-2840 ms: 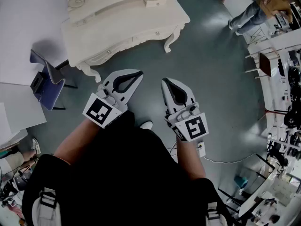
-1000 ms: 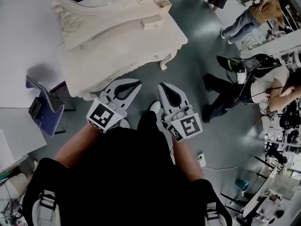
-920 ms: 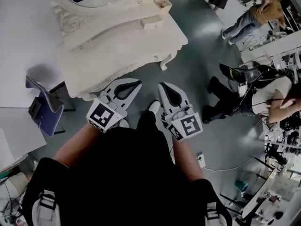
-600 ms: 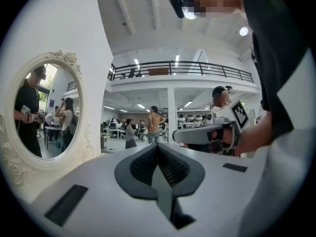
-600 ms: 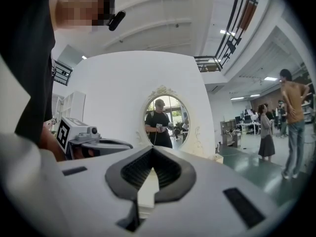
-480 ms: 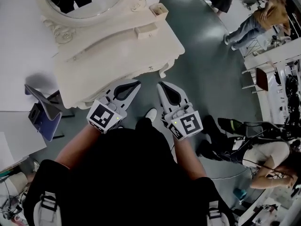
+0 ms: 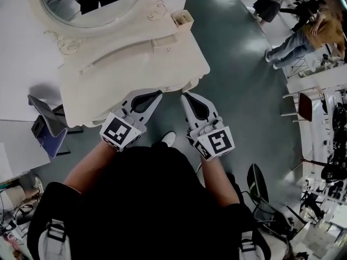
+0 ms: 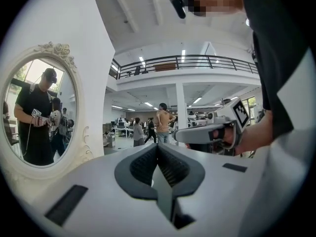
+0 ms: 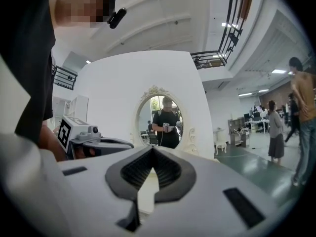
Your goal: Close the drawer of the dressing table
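The cream dressing table (image 7: 130, 75) with its oval mirror (image 7: 92, 4) fills the top of the head view. Its front edge lies just ahead of both grippers, and the tabletop hides the drawer front, so I cannot tell how the drawer stands. My left gripper (image 7: 153, 94) is shut and empty, its tip at the table's front edge. My right gripper (image 7: 186, 96) is also shut and empty, beside it. The left gripper view shows shut jaws (image 8: 157, 144) with the mirror (image 8: 37, 112) at the left. The right gripper view shows shut jaws (image 9: 152, 148) facing the mirror (image 9: 165, 120).
A blue chair (image 7: 46, 129) stands left of the table by the white wall. A small cream box (image 7: 182, 18) sits on the tabletop's right end. People (image 7: 309, 37) stand at the upper right. A black chair (image 7: 255, 180) is behind me to the right.
I have walked up to the dressing table: it has come closer in the head view, and both shut grippers' tips now reach its front edge. The jaws have not changed.
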Demonstrator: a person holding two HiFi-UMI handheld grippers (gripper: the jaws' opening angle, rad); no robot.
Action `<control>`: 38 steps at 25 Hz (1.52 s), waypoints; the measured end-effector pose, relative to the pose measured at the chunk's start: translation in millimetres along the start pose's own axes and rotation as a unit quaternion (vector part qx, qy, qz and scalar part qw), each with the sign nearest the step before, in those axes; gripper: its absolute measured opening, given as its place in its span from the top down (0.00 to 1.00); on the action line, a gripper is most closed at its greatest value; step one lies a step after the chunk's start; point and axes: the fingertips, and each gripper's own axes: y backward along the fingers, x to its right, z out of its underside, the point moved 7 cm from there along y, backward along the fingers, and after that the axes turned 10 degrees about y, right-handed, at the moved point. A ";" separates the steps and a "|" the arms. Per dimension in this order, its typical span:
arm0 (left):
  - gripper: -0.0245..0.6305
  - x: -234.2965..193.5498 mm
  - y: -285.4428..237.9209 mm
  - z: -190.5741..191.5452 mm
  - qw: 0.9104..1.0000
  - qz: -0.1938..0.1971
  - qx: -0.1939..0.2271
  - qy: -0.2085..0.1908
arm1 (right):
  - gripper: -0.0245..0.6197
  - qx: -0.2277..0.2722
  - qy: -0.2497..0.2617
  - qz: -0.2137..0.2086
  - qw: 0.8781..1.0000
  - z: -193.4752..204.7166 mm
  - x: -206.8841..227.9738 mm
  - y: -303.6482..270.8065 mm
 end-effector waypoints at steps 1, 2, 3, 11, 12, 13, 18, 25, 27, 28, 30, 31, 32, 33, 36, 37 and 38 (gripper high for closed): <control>0.97 1.0 -6.5 -0.6 1.000 -0.005 0.001 0.000 | 0.96 0.001 0.001 -0.004 1.000 0.4 8.0 0.5; 0.97 1.7 -12.9 -0.9 1.000 -0.011 0.001 0.000 | 0.96 0.003 0.001 -0.008 1.000 1.4 15.9 0.5; 0.97 2.4 -19.2 -0.7 1.000 -0.017 0.001 0.000 | 0.96 0.004 0.000 -0.013 1.000 2.9 23.8 0.2; 0.97 5.0 -59.4 1.9 0.999 -0.042 -0.008 0.002 | 0.96 0.004 -0.011 -0.037 0.999 17.7 69.3 -0.3; 0.97 4.8 -62.5 1.9 0.999 -0.044 -0.009 0.003 | 0.96 0.004 -0.013 -0.037 0.999 19.2 73.0 -0.7; 0.97 4.2 -65.4 1.8 0.999 -0.045 -0.010 0.004 | 0.96 0.004 -0.015 -0.038 0.999 20.4 76.4 -1.4; 0.97 -5.0 -81.0 3.2 0.999 -0.051 -0.010 0.005 | 0.96 0.001 -0.017 -0.044 0.999 25.6 92.4 -9.6; 0.97 -36.8 -105.0 5.8 0.999 -0.048 -0.004 0.011 | 0.96 -0.009 -0.009 -0.041 0.999 30.9 114.4 -35.7; 0.97 -49.6 -114.7 7.9 0.999 -0.045 -0.001 0.012 | 0.96 -0.017 -0.006 -0.040 0.999 35.4 122.9 -48.0; 0.97 -56.5 -119.7 8.3 0.999 -0.043 -0.001 0.014 | 0.96 -0.021 -0.005 -0.039 0.999 38.3 127.7 -54.9; 0.97 -71.1 -129.5 7.5 0.999 -0.041 0.001 0.017 | 0.96 -0.029 -0.003 -0.037 0.999 43.5 137.7 -69.3; 0.97 -78.5 -133.9 6.6 0.999 -0.039 0.002 0.017 | 0.96 -0.033 -0.001 -0.036 0.999 45.5 142.3 -76.9; 0.97 -85.7 -138.0 5.4 0.999 -0.037 0.003 0.017 | 0.96 -0.038 0.001 -0.036 0.999 47.1 146.4 -84.5; 0.97 -93.1 -141.5 4.0 0.999 -0.037 0.004 0.018 | 0.96 -0.042 0.003 -0.036 0.998 48.5 149.9 -92.4; 0.97 -115.2 -147.5 3.1 0.999 -0.038 0.004 0.024 | 0.96 -0.053 0.004 -0.041 0.998 54.0 157.8 -115.9; 0.97 -122.4 -148.2 4.9 0.999 -0.038 0.004 0.025 | 0.96 -0.057 0.005 -0.042 0.997 56.4 159.9 -123.6; 0.97 -129.8 -148.7 6.5 0.999 -0.039 0.003 0.027 | 0.96 -0.062 0.005 -0.044 0.997 59.1 162.1 -131.5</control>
